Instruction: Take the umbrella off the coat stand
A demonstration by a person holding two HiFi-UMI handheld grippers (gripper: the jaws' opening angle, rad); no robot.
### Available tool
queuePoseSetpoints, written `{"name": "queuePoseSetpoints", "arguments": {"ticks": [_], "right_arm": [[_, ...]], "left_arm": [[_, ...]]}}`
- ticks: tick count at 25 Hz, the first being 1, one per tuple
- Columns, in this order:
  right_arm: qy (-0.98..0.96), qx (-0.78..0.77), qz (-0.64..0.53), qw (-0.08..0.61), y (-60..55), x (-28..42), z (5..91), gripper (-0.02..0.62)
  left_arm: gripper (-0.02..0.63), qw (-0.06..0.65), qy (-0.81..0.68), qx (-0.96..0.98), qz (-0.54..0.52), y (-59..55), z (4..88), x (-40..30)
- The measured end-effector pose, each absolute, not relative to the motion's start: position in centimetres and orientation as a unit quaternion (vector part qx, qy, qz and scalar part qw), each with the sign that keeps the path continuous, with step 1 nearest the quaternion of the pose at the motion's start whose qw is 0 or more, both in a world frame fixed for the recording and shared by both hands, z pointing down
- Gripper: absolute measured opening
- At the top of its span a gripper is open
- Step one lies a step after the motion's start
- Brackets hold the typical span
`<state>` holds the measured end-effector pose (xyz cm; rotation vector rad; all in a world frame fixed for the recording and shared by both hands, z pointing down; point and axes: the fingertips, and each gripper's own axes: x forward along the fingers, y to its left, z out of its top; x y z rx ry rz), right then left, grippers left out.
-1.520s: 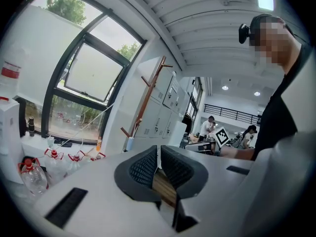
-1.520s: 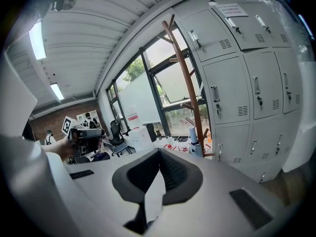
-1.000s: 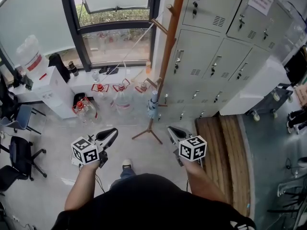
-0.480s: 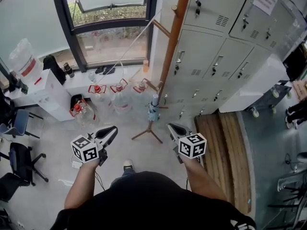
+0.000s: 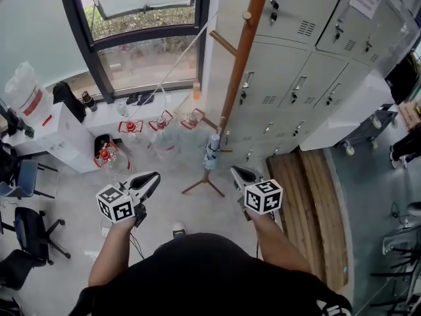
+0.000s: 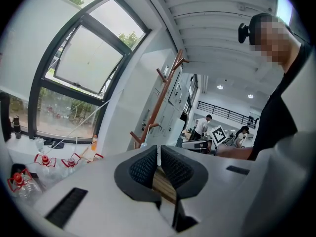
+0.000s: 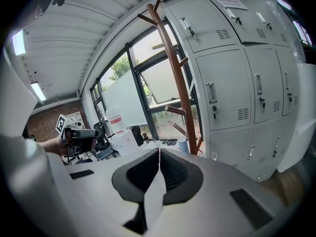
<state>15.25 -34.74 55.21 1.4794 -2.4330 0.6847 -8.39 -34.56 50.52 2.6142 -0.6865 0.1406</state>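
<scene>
A tall wooden coat stand point(image 5: 240, 64) rises in front of the grey lockers. A small folded pale-blue umbrella point(image 5: 212, 151) hangs low on it, just above the stand's feet. My left gripper point(image 5: 152, 178) is held left of the stand's base and my right gripper point(image 5: 238, 173) right of it. Both are short of the umbrella and touch nothing. In the left gripper view the jaws point(image 6: 159, 154) are shut and empty, with the stand point(image 6: 160, 100) beyond. In the right gripper view the jaws point(image 7: 159, 154) are shut and empty, pointing at the stand point(image 7: 175, 68).
Grey lockers point(image 5: 309, 64) stand behind and right of the stand. Several water bottles point(image 5: 164, 133) sit on the floor under the window. A white cabinet point(image 5: 62, 133) is at left, office chairs point(image 5: 29, 232) at far left, a low wooden platform point(image 5: 309, 196) at right.
The view has drifted a little, so the coat stand sits slightly nearer and more to the right. Both grippers hold the same pose, shut and empty.
</scene>
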Motion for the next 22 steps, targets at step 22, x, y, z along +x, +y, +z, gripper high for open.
{"name": "queuePoseSetpoints", "arguments": {"ticks": [22], "right_arm": [[-0.787,0.561,0.205,0.156,-42.9,13.3,57.9,0.032]], "left_arm": [[0.041,0.234,-0.228,0.943,0.058,-42.3,52.4,-13.5]]}}
